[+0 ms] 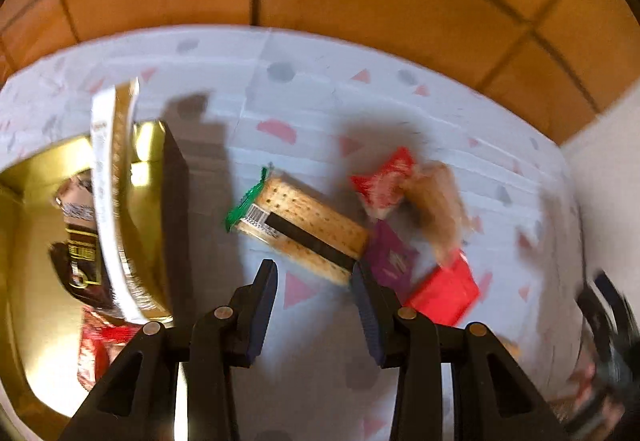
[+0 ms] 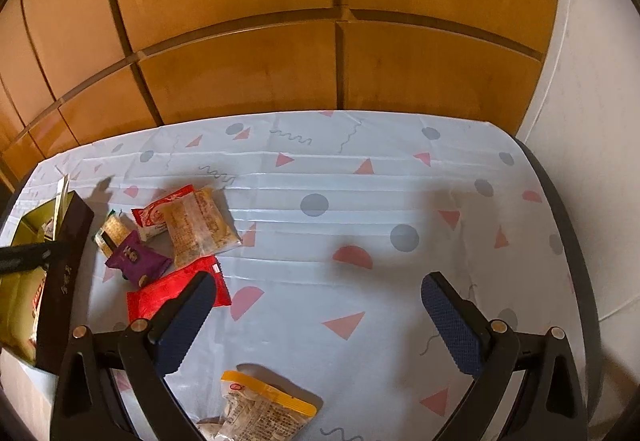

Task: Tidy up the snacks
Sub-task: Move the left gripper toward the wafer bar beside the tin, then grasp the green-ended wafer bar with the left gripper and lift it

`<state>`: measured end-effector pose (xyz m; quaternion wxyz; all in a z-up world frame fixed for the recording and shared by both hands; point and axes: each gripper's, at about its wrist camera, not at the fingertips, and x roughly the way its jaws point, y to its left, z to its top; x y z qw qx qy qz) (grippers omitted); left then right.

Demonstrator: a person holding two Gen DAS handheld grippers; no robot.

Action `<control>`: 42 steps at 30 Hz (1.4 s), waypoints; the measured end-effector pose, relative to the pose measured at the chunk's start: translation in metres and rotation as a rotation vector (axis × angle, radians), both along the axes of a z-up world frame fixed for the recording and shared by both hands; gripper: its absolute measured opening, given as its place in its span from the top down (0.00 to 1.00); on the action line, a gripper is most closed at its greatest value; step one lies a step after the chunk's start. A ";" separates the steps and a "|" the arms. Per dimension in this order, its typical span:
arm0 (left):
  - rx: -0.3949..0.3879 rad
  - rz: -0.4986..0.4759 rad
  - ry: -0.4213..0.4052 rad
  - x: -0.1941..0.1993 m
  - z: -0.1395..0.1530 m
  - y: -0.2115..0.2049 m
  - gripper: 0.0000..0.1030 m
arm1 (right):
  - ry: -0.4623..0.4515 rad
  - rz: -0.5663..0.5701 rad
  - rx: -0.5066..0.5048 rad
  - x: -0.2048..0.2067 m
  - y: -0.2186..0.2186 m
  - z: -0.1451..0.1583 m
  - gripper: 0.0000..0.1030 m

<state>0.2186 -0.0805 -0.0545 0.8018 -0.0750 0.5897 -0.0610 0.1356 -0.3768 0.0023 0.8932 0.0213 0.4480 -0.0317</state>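
Snacks: cracker pack (image 1: 298,227), purple packet (image 2: 136,259), red packets (image 2: 176,295), clustered on the bench (image 2: 360,201) beside gold box (image 1: 24,177). Left gripper (image 1: 316,273) fingers half open, empty, above crackers. Right gripper (image 2: 320,301) fingers wide, empty.

Left gripper (image 1: 316,273) pointing steeply down, jaws partly apart, nothing between the fingers (image 1: 264,305)

Right gripper (image 2: 318,291) tilted down, jaws wide apart and empty, fingers (image 2: 448,317) at 5 and 7 o'clock

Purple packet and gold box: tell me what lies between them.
The cracker pack, in the right wrist view, lies between the purple packet and the gold box.
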 end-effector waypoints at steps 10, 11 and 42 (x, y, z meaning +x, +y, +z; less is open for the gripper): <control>0.040 0.109 0.021 0.041 -0.026 -0.010 0.47 | -0.019 0.007 0.038 -0.001 -0.003 0.005 0.00; 0.059 0.107 0.020 0.043 -0.027 -0.012 0.47 | -0.016 0.009 0.039 -0.001 -0.002 0.004 0.00; 0.001 -0.093 0.030 -0.037 -0.026 -0.012 0.46 | 0.032 -0.009 0.014 0.004 -0.004 -0.005 0.00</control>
